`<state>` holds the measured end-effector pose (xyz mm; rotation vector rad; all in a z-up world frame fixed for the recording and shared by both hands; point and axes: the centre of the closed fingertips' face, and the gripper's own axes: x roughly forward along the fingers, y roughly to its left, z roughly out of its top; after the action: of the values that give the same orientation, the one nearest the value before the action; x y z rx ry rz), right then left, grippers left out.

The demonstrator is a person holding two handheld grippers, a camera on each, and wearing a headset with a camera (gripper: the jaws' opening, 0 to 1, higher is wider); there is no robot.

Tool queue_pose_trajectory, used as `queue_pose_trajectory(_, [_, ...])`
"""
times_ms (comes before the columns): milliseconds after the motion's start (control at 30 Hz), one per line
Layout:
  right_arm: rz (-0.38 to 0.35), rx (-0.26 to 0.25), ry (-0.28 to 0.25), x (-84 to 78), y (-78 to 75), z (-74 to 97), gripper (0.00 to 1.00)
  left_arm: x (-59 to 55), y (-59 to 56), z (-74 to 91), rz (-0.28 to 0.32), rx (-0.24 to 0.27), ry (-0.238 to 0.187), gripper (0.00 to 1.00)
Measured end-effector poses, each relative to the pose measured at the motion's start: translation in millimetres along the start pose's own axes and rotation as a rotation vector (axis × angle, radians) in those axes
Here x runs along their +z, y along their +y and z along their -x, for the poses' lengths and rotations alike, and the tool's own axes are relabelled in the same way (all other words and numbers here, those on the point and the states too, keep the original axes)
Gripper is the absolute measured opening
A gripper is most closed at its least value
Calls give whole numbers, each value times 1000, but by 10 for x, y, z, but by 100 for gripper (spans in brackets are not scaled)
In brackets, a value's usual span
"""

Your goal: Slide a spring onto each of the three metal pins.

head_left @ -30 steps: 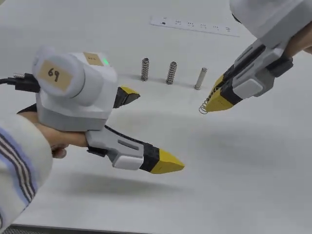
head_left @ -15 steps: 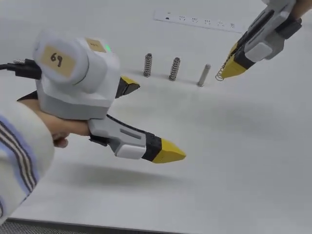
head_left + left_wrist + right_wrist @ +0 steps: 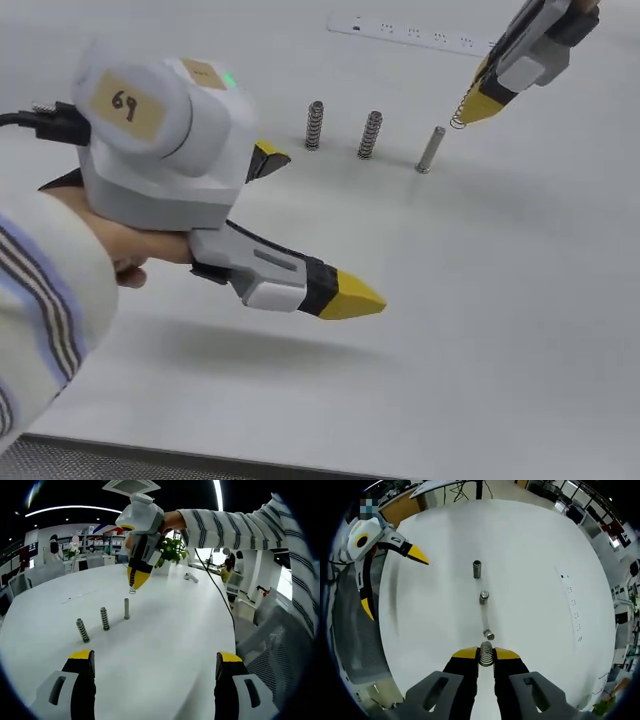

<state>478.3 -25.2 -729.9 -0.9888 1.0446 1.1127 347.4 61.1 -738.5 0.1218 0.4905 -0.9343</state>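
The white table (image 3: pixel 500 330) carries a row of three upright pins. The left gripper (image 3: pixel 336 228) hovers low over the near side, well apart from the row, its jaws spread wide with nothing between them. The right gripper (image 3: pixel 487 103) hangs over the far end of the row, its jaws closed on a spring (image 3: pixel 460 113) whose free end juts past the yellow tips. Two pins already wear springs, the end pin (image 3: pixel 315 125) and the middle pin (image 3: pixel 371 134). The bare pin (image 3: pixel 431 150) stands near the held spring, just below it and not touching.

The last threading appears to be in hand. It likely goes best if the coil is turned upright in line with the pin. Its open end should be centred over the pin's top and lowered straight. The grip should open only once several coils are over the pin, so the pin is not knocked sideways.
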Motion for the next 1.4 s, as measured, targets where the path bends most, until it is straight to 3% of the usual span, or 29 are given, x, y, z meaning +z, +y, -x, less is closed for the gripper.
queue_pose_trajectory(300, [17, 19, 0, 111, 22, -95, 8, -55, 31, 11, 0, 4, 20, 98])
queue_pose_trajectory(467, [17, 33, 30, 53, 11, -189, 8, -88, 1, 15, 0, -7, 29, 98])
queue_pose_trajectory(567, [1, 31, 16, 87, -45, -187, 8, -105, -7, 15, 1, -8, 34, 98])
queue_pose_trajectory(833, [-4, 36, 35, 28, -31, -242, 8, -138, -2, 13, 6, -6, 44, 97])
queue_pose_trajectory(1200, [-20, 69, 67, -4, -136, -564, 8, -180, -13, 28, 11, -4, 61, 96])
queue_pose_trajectory(1400, [-4, 66, 80, -10, -153, -645, 8, -176, -27, 32, 17, -12, 59, 96])
